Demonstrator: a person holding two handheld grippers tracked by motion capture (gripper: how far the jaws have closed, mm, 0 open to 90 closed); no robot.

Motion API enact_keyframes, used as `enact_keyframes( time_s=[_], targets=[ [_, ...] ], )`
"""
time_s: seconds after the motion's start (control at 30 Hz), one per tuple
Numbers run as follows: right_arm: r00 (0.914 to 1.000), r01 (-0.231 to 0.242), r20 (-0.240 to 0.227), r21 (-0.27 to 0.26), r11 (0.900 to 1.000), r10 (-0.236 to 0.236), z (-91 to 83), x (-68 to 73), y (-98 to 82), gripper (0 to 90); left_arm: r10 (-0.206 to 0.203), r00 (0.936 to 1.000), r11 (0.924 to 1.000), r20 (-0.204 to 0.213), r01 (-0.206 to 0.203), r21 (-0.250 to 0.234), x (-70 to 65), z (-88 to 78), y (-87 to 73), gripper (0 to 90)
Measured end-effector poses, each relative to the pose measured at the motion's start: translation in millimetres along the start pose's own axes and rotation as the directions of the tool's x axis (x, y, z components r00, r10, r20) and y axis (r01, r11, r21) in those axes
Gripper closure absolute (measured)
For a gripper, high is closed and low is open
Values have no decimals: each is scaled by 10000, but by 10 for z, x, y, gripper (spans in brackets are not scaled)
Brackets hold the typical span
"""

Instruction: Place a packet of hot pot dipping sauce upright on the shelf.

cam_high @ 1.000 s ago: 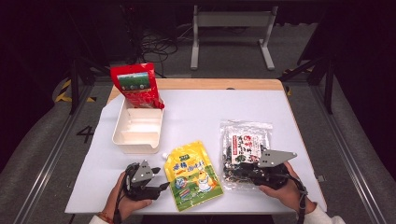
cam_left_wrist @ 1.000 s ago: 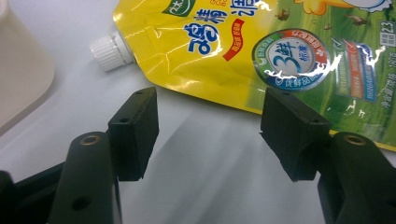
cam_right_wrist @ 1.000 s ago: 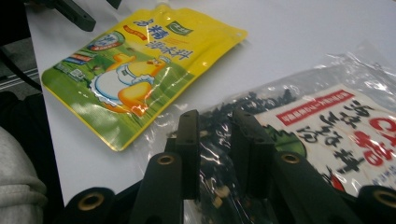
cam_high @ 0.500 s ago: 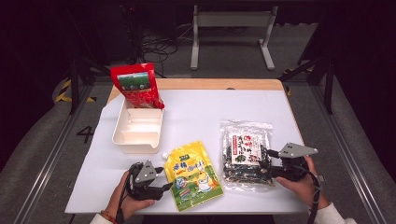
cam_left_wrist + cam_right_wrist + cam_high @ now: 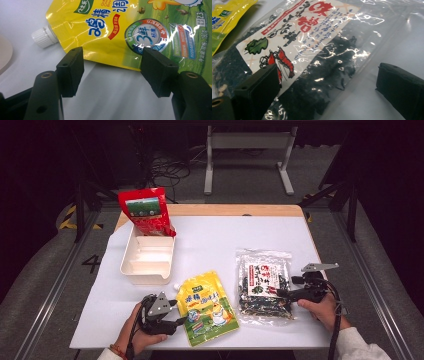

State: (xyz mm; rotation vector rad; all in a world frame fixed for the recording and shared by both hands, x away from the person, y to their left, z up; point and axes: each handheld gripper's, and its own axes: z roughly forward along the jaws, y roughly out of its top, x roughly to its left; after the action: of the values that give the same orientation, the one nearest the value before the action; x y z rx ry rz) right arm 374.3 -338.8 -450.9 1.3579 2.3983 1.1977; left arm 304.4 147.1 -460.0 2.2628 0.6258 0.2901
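From the high view I see my left gripper (image 5: 181, 312) low at the near left of the white table (image 5: 210, 240), its tips just at the left edge of the flat yellow spouted pouch with a cartoon print (image 5: 206, 306). My right gripper (image 5: 281, 293) sits at the near right, pointing left at the right edge of the clear plastic bag of dark dried seaweed with a white and red label (image 5: 262, 283). Farther back on the left stands an open white plastic tray (image 5: 148, 256), with a red foil packet (image 5: 146, 212) leaning at its far end.

In the left gripper view, my black jaws stand apart with bare table between them; the yellow pouch (image 5: 130, 30) lies just beyond the tips, untouched, its white screw cap (image 5: 44, 37) off to the left.

In the right gripper view, the jaws have just been opening and now stand wide, released. The seaweed bag (image 5: 317, 62) lies under and between them, its clear edge reaching toward the right jaw, but the pads do not press on it. A corner of the yellow pouch (image 5: 227, 15) shows at the upper left.
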Motion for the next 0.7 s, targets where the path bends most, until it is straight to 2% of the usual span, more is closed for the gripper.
enact_keyframes(
  time_s=[0.1,0.2,0.23,0.27,0.3,0.37,0.43,0.6,0.7],
  targets=[
    [9998,-132,-176,127,9998,134,9,71,13,162,63,10000,10000,-6,-63,-51,-12,-11,14,360],
    [9959,-465,-768,263,9986,484,10,61,25,321,75,10000,10000,-2,-75,-57,-12,-9,26,361],
    [9918,-628,-1092,305,9976,658,17,51,27,375,85,10000,9999,-7,-85,-70,-13,-5,32,360],
    [9918,-628,-1092,305,9976,658,17,51,27,375,85,10000,9999,-7,-85,-70,-13,-5,32,359],
    [9874,-878,-1291,351,9955,916,25,42,27,403,81,10000,9999,23,-81,-69,-16,-2,36,359],
    [9849,-968,-1407,386,9946,1013,28,36,33,461,111,9999,9999,51,-111,-59,-21,8,44,356],
    [9780,-1269,-1629,334,9914,1307,31,14,20,515,120,9999,9999,96,-119,-76,-24,18,50,355],
    [9824,-1040,-1566,-34,9946,1022,-20,27,9,692,126,9999,9998,72,-125,-130,-23,15,62,350],
    [9846,-832,-1567,-266,9962,781,-48,42,-3,720,-35,9999,9996,161,39,-285,-12,22,93,341]
  ],
)
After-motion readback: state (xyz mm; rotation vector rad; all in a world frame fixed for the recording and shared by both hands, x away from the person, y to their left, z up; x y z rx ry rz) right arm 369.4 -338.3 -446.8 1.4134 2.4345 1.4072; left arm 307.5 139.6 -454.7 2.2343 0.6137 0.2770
